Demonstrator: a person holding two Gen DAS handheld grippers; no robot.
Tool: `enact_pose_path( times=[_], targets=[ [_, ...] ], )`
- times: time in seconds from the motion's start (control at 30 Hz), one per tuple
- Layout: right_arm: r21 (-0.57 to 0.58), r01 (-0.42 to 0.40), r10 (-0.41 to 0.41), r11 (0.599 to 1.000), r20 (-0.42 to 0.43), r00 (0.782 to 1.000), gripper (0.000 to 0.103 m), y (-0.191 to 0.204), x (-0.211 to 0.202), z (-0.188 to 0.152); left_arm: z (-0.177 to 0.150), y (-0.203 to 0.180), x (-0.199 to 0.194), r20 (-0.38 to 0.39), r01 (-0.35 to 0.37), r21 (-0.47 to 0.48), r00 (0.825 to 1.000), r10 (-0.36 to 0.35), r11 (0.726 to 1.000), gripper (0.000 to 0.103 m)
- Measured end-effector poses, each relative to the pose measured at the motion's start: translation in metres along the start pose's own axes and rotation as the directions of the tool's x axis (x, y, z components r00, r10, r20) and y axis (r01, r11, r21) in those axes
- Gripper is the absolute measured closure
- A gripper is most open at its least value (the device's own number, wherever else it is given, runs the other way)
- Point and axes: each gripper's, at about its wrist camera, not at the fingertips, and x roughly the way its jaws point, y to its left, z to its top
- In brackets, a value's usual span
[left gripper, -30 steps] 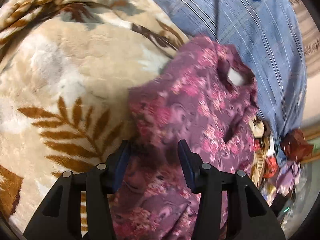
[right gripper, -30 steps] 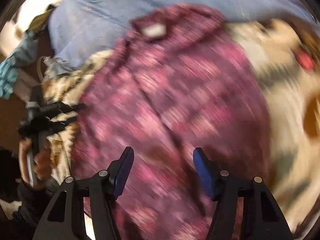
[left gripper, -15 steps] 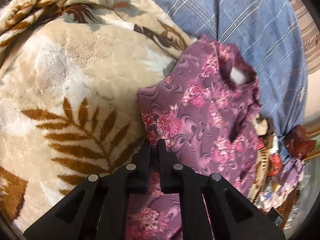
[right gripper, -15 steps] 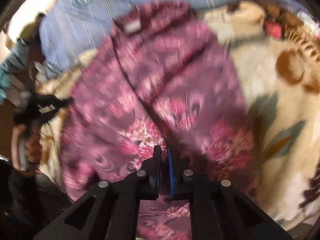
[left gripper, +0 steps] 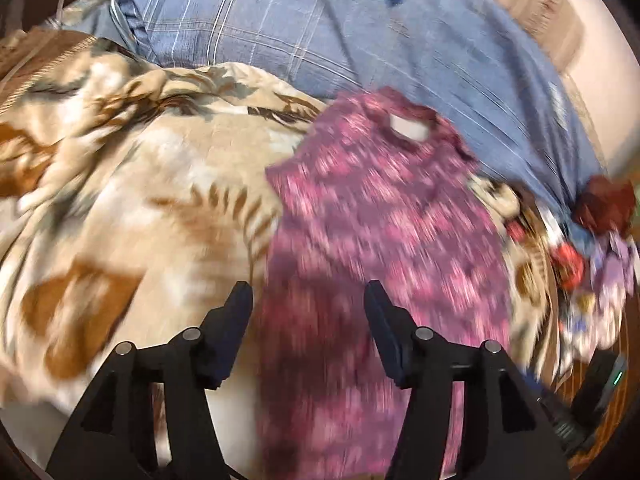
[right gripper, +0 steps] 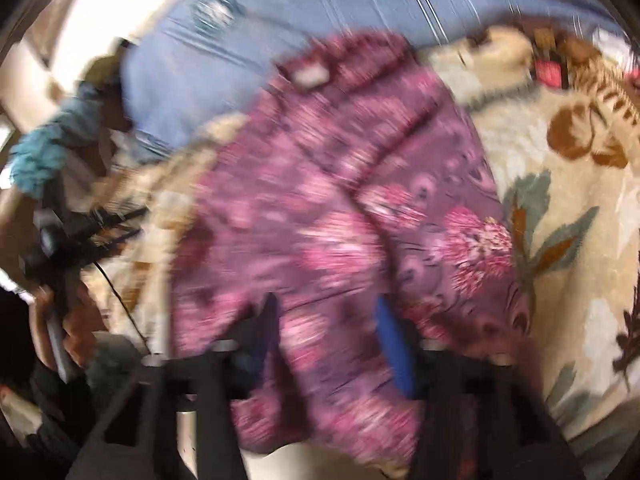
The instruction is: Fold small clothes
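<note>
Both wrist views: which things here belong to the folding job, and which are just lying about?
Part of the job:
- purple floral fabric garment, lying on the blanket
- left claw, open
- right claw, open

Lying about:
- beige leaf-patterned fleece blanket
- blue striped cloth
- heap of mixed small cloth

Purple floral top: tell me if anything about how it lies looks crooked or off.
The top lies askew on the leaf-print blanket: its collar end overlaps the blue pillow and a diagonal fold ridge crosses it. No damage visible through the blur. Both grippers are open above it.
</note>
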Motion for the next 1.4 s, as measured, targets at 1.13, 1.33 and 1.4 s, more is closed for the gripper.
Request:
enact_pose_path(
  times=[1.13,1.33,1.4],
  targets=[
    [-0.496,-0.176,0.087,0.850,-0.197,0.977,0.030,0.146,0.051,-0.058,-0.088,0.046,-0.022,-0.140,0.245,-0.301,0.945,-0.297,0.922,0.101],
    [-0.639,-0.175,0.025,0.749,-0.237,0.971,0.031,0.176,0.094,-0.084,-0.075,0.057,-0.014,-0.170,0.346,-0.408,0.881,-0.442,0.845,0.101],
    [-0.657,-0.147,0.000,0.739,-0.219,0.976,0.033,0.180,0.110,-0.092,-0.065,0.057,-0.007,-0.166,0.356,-0.418,0.875,-0.455,0.836,0.101]
  ],
)
